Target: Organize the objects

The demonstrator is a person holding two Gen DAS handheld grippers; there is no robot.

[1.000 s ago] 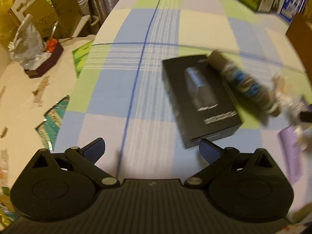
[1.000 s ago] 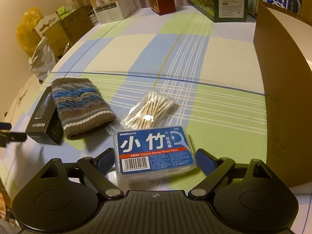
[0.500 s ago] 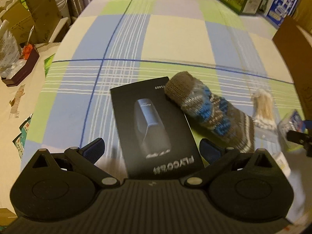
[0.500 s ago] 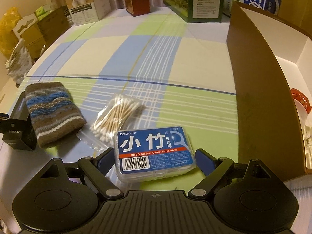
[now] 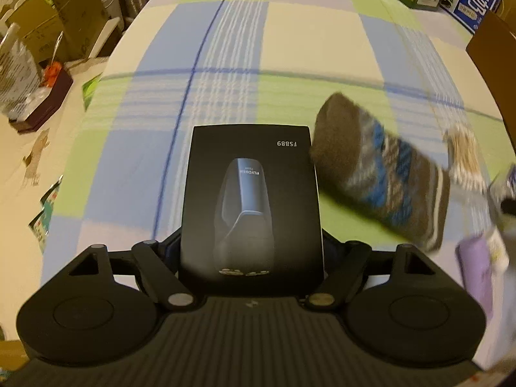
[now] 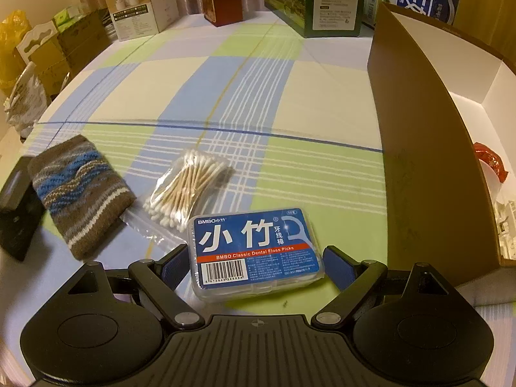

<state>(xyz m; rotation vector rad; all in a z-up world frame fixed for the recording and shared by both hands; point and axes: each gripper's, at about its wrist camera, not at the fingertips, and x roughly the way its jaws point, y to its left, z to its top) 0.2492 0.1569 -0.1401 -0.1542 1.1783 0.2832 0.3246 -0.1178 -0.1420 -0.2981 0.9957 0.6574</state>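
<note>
Black card is what we are closing on: the shaver box (image 5: 251,203) sits between the fingers of our left gripper (image 5: 251,251), its near end filling the gap. The jaws have just been closing, and both blue pads are now hidden behind the box edges, so they look to be at its two long sides, though we cannot tell if they press yet. To do this step well we judge it best to finish the squeeze squarely across the box's width, low on its side walls, and test the hold before lifting, since smooth card can slip.

At 2 o'clock from the box, touching its far right corner, lies the striped knitted sleeve (image 5: 380,174); we should lift straight up so as not to drag it.

Our right gripper (image 6: 254,262) stands spread, blue pads (image 6: 338,267) either side of the clear floss pick box (image 6: 254,248), with a small gap showing on each side, so nothing is held. At 11 o'clock from that box is the bag of cotton swabs (image 6: 187,187), and at 2 o'clock rises the brown wall of the open carton (image 6: 419,161), the likely destination, all on the checked cloth (image 6: 225,90).
</note>
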